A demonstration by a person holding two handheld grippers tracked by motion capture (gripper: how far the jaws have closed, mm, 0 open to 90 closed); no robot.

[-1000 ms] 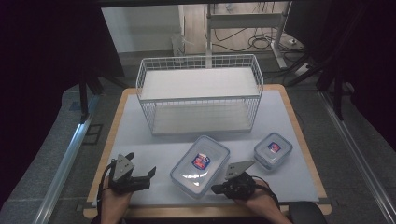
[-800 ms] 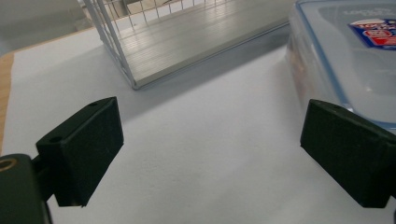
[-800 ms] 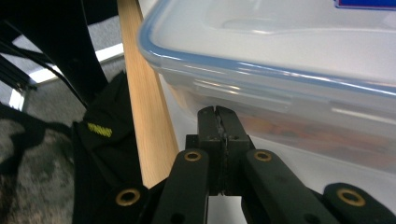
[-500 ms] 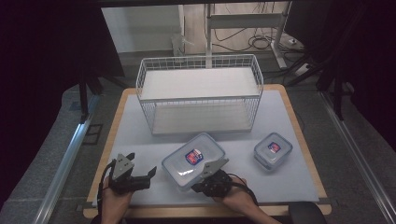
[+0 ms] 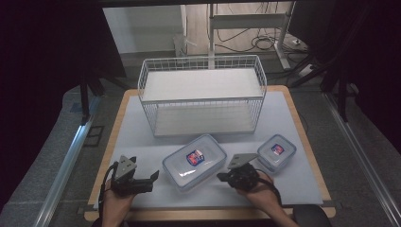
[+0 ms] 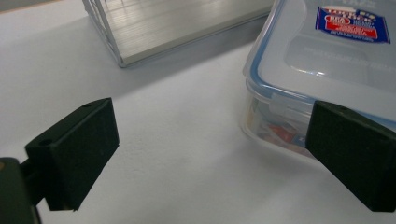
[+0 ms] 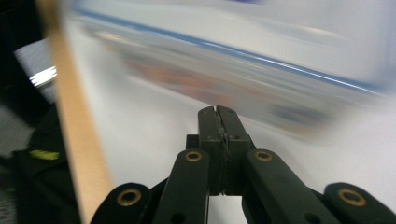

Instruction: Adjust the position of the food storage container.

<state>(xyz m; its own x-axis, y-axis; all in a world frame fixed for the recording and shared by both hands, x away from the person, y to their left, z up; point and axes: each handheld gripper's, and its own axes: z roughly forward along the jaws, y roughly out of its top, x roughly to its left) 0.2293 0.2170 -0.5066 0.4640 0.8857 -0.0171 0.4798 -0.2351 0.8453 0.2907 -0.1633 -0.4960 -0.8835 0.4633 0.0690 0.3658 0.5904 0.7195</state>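
A large clear lidded container [image 5: 195, 161] with a red and blue label lies at the front middle of the white table mat [image 5: 142, 137]. A small matching container [image 5: 276, 151] sits to its right. My left gripper [image 5: 150, 180] rests left of the large container, pointing at it, open. In the left gripper view its right pad [image 6: 350, 154] stands in front of the container's corner [image 6: 289, 93], with nothing between the pads. My right gripper [image 5: 221, 178] is shut and empty, between the two containers, its tip close to the large one. The right gripper view shows its closed jaws [image 7: 217, 112] before the blurred container [image 7: 233, 70].
A white wire basket [image 5: 203, 94] with a shelf stands at the back of the mat, its open side facing the front. The table's wooden edge [image 7: 70, 130] runs close by the right gripper. Bare mat lies between the basket and the containers.
The right gripper went left against the large container, then drew back to the right. The large container shifted a little left and away and turned. The left gripper stayed put.
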